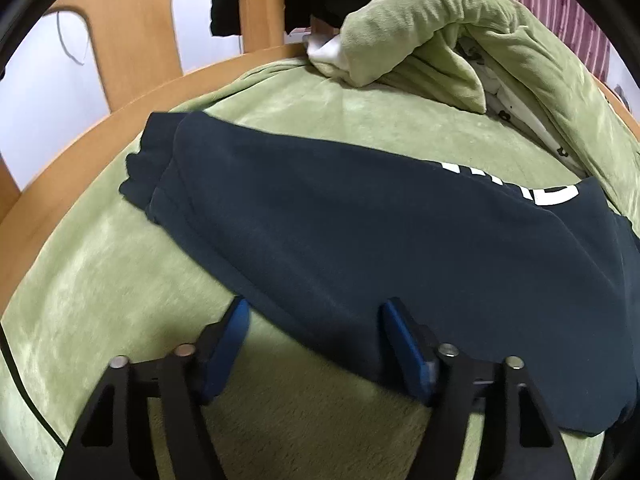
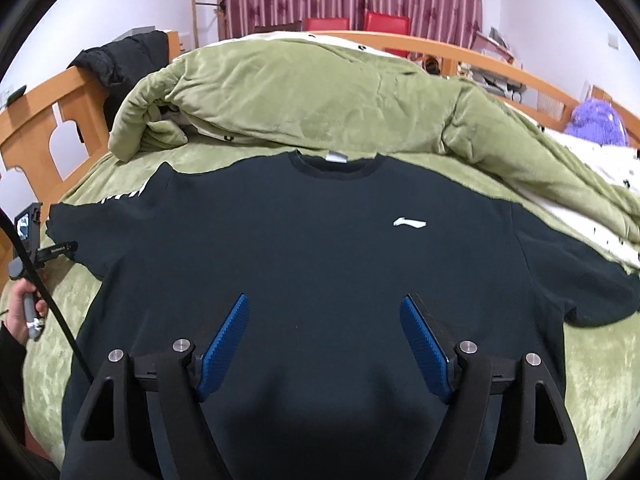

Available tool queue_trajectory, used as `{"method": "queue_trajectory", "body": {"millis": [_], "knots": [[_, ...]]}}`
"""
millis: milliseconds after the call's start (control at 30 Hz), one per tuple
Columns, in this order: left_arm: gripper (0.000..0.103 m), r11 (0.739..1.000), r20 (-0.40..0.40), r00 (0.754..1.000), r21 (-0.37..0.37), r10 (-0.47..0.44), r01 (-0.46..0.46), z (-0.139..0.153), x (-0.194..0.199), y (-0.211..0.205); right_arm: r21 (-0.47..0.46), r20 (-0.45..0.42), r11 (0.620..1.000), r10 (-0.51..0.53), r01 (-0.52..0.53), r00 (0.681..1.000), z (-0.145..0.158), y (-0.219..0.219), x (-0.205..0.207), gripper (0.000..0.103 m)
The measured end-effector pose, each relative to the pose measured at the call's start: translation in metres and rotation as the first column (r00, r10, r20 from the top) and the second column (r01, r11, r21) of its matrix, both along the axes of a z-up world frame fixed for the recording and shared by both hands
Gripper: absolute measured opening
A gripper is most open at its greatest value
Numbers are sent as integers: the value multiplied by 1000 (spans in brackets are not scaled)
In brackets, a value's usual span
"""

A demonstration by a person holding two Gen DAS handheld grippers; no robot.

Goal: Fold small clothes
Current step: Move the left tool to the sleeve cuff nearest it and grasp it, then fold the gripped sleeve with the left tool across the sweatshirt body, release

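My black sweatshirt lies flat on the green bed cover, collar at twelve o'clock. Both tongs are spread and empty: left tongs straddle its hem edge, right tongs hover above the middle. Pinching the cover along with the hem could drag everything askew.

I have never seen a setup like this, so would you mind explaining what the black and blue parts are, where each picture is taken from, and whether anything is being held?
There is no robot here: a person holds a hand tool with two fingers in each hand, and a wide-angle camera on each tool looks along its blue pads. One picture is from the left gripper, the other from the right gripper. A dark sweatshirt lies spread flat on a green bed cover, with a bunched green quilt behind it. Both grippers are open over the sweatshirt's lower edge; nothing is held. The person's hand on the left tool shows at the right view's edge.
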State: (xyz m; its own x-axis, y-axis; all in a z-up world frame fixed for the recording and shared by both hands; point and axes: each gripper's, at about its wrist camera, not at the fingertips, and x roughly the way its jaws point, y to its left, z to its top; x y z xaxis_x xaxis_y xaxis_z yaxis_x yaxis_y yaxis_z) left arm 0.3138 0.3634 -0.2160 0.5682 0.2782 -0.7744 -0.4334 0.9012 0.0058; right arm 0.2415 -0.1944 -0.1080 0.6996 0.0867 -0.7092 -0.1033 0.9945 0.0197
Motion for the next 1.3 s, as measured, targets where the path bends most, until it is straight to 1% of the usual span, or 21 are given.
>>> {"method": "queue_trajectory", "body": {"millis": [33,67,133,167,267,333,433,567,667,767,867,1000,1133,1167,1233,1300], "knots": [[47,1000,1,1000,5,-9,9,1,1,-2,10,-7,1000,-2,2,1000,-1,-2,0,77],[27,1000,2,1000,17,-15,15,4,2,-5,20,-18,1000,-4,5,1000,-1,-4,-1,77],[12,998,-11,1000,67,-8,8,11,5,-12,24,-29,1000,-16,17,999,-1,-8,-3,77],[9,997,-8,1000,80,-6,7,16,5,-15,32,-31,999,-17,18,999,0,-10,-5,77],[8,993,19,1000,122,-5,2,40,7,-30,58,-27,998,-37,39,999,8,-19,-9,77],[8,992,40,999,125,-17,11,61,9,-44,107,-16,993,-55,56,998,14,-28,-13,77],[7,988,77,995,145,-68,56,98,11,-74,129,8,990,-59,57,998,26,-37,-20,77],[7,975,122,980,177,-157,134,147,16,-130,141,56,989,-59,50,997,41,-48,-29,77],[7,965,144,966,184,-213,186,172,21,-176,157,75,987,-44,32,996,48,-56,-34,77],[7,956,159,952,176,-262,234,184,23,-222,157,87,987,-45,31,995,53,-66,-36,77],[7,946,162,938,160,-307,282,185,25,-273,182,96,982,-70,51,993,57,-81,-39,77],[7,924,153,915,157,-373,350,176,29,-343,221,93,973,-89,67,992,62,-101,-42,77],[7,903,138,894,125,-426,411,155,29,-402,194,98,977,-114,93,989,67,-118,-47,77],[7,894,126,887,115,-445,432,146,29,-418,186,96,978,-112,93,989,67,-120,-48,77],[7,882,106,877,101,-469,460,132,27,-441,152,99,984,-111,95,989,68,-124,-49,77],[7,873,87,870,104,-485,477,116,24,-462,123,107,987,-116,103,987,69,-130,-51,77]]}}
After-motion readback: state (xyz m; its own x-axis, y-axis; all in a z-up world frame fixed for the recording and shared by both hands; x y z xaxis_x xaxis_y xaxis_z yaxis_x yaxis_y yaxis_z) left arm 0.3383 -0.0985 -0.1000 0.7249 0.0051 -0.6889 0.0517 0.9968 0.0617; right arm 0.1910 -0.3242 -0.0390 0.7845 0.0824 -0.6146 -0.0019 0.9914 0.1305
